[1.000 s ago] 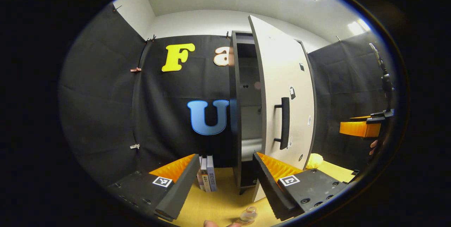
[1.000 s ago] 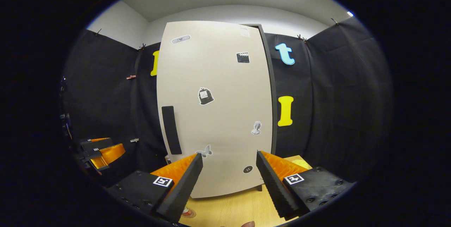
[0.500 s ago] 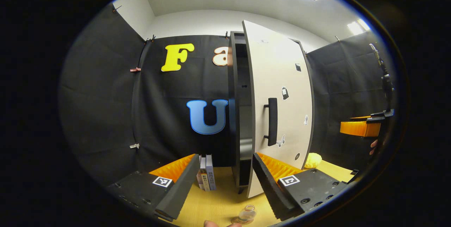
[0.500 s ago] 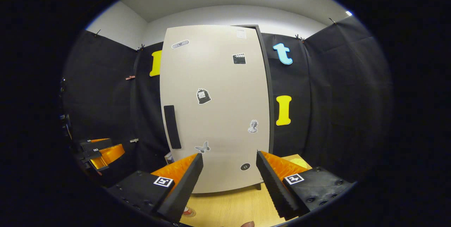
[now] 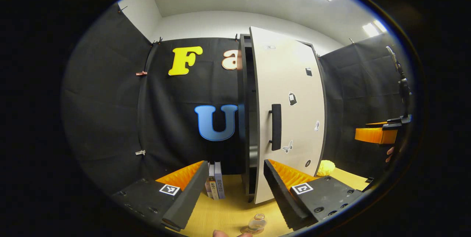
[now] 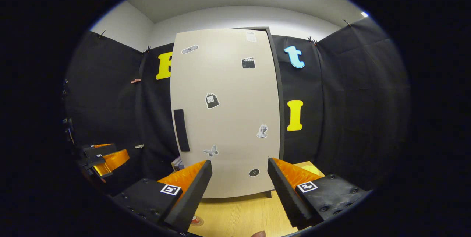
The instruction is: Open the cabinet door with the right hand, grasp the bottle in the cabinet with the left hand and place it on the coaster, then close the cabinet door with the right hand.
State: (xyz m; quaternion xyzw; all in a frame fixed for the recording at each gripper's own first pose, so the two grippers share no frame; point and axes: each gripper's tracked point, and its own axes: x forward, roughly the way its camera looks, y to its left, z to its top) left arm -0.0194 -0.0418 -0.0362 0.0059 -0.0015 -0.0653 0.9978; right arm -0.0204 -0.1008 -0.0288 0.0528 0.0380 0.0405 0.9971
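Note:
The tall cabinet's pale door (image 5: 290,119) stands slightly ajar, with a narrow dark gap along the cabinet frame (image 5: 247,112) on its left. Its black handle (image 5: 276,126) faces me. In the right gripper view the door (image 6: 228,112) and handle (image 6: 181,130) face me squarely. A small clear bottle (image 5: 257,223) stands on the table below my left gripper (image 5: 235,163), which is open and holds nothing. My right gripper (image 6: 239,161) is open too, short of the door and not touching it. A reddish coaster edge (image 6: 196,221) peeks from behind its left finger.
Three books (image 5: 214,185) stand upright left of the cabinet on the yellow wooden table (image 5: 228,211). A yellow lump (image 5: 325,167) lies right of the cabinet. The right gripper's orange finger (image 5: 375,134) shows at the far right; the left gripper (image 6: 106,158) shows at the left.
The cabinet door has swung steadily towards the frame, from well open to a narrow gap. Both grippers have stayed almost still and open.

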